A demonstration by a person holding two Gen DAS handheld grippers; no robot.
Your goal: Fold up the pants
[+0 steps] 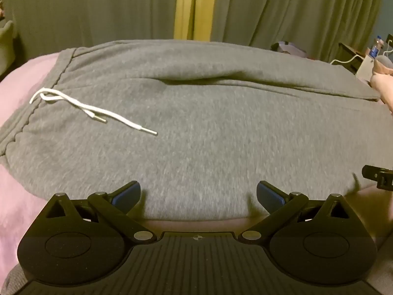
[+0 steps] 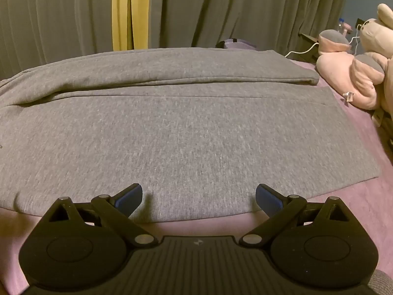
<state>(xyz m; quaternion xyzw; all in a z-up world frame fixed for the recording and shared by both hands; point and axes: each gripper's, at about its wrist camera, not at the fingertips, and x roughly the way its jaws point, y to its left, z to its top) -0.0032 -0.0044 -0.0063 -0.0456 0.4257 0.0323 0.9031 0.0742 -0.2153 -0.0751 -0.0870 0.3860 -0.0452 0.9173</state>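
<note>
Hovering spread, empty: left tongs point(image 1: 198, 194), right tongs point(image 2: 199, 196); pants point(image 1: 196, 127) cut off (waistband end).

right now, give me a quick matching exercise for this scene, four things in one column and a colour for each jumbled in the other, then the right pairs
Things:
1. pants
2. drawstring
3. bed cover
4. strip between the curtains

Colours:
A. white
B. yellow
C. grey
D. pink

Pairs: 1-C, 2-A, 3-D, 4-B
</note>
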